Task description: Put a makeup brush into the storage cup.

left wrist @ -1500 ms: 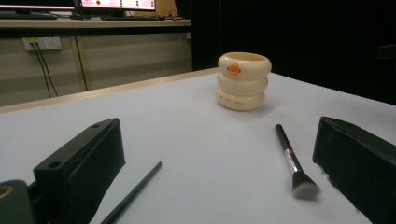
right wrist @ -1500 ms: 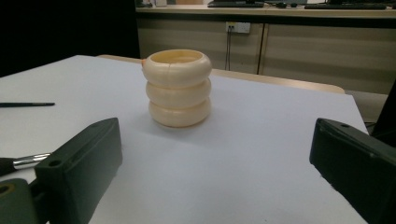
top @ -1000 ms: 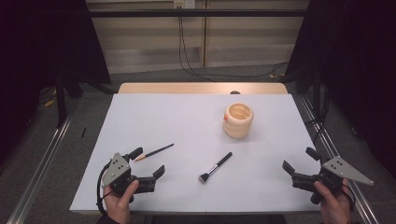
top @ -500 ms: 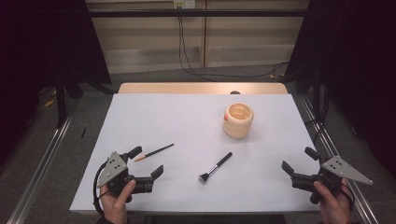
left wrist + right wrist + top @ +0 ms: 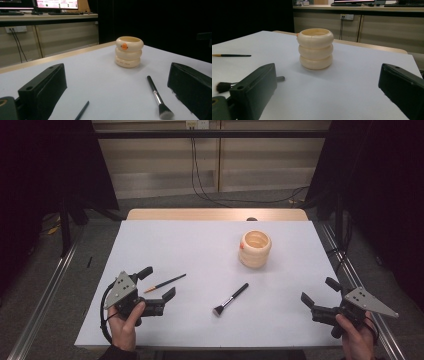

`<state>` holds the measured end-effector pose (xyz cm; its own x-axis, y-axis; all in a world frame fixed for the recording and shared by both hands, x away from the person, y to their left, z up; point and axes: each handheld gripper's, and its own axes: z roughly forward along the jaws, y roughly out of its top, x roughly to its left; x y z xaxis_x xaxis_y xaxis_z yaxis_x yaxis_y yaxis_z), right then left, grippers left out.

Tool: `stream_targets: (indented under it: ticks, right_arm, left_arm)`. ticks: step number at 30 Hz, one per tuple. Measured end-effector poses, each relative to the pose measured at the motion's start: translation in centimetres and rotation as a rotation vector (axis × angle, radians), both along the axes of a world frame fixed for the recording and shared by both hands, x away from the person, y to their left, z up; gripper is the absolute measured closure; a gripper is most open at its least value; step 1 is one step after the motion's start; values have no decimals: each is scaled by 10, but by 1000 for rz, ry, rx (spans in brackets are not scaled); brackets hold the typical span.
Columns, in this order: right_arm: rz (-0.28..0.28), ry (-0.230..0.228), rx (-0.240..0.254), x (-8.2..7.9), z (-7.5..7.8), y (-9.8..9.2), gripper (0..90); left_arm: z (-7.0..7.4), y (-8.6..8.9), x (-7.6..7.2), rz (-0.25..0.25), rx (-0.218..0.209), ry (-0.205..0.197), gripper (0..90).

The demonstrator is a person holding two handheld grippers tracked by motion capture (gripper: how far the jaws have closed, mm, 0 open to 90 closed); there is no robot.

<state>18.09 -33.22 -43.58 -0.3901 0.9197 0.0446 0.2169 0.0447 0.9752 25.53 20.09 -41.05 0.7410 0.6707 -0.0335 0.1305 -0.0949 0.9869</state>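
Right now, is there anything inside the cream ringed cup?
The cream ringed cup shows a bare inner wall from the high view, with nothing sticking out. Its bottom is hidden by the rim, so I cannot confirm it is empty.

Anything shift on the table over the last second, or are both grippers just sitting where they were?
Very little changed. The left gripper drifted slightly toward the person, away from the thin paintbrush; its jaws stand open and empty. The right gripper kept its place, open too. The paintbrush, the makeup brush and the cream ringed cup lie where they were; nothing was picked up or let go.
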Motion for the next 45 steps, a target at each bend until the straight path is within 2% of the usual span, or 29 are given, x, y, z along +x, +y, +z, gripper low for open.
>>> stream_targets:
  ticks: [4,5,10,13,14,15,16,17,22,24,27,28,30,32,34,39,41,42,45]
  right_arm:
    - [4,-1,-1,0,0,0,17]
    - [4,-1,-1,0,0,0,17]
    - [4,-8,4,0,0,1,17]
    - [4,-12,-3,0,0,1,17]
    - [8,-8,-4,0,0,1,16]
    - [10,-11,-4,0,0,1,16]
    - [5,-10,0,0,0,2,17]
    - [7,-9,0,0,0,2,16]
    - [16,-8,-12,0,0,3,16]
    - [18,-10,-8,1,0,3,17]
    - [19,-10,-14,1,0,3,17]
    - [14,-7,-7,1,0,3,17]
    - [10,-6,-2,1,0,3,17]
    - [16,-12,-2,1,0,2,17]
    - [17,-16,3,1,0,2,18]
    - [19,-8,12,1,0,1,17]
    - [14,-11,11,2,0,2,17]
    - [17,-9,11,2,0,2,17]
    - [13,-9,3,1,0,2,18]
  left_arm:
    - [1,-1,7,-2,5,-7,19]
    - [2,-1,8,14,6,-6,19]
    - [5,0,14,29,-10,-5,19]
    - [9,1,17,25,1,-16,19]
    - [10,0,19,19,6,-23,18]
    - [14,-1,22,8,9,-52,12]
    - [14,-1,22,8,9,-52,10]
    - [15,-2,23,4,16,-69,10]
    - [20,-10,30,-11,49,-57,5]
    - [21,-13,34,-17,49,-54,8]
    - [20,-16,42,-20,20,-21,8]
    - [21,-14,44,-24,48,-18,4]
    - [24,-15,49,-23,40,4,8]
    - [30,-14,50,-22,36,-21,11]
    - [37,-13,52,-15,5,-35,11]
    - [48,-11,61,-3,25,-43,10]
    - [49,-12,65,0,27,-54,11]
    - [49,-13,66,18,14,-58,11]
    - [47,-14,69,14,36,-55,12]
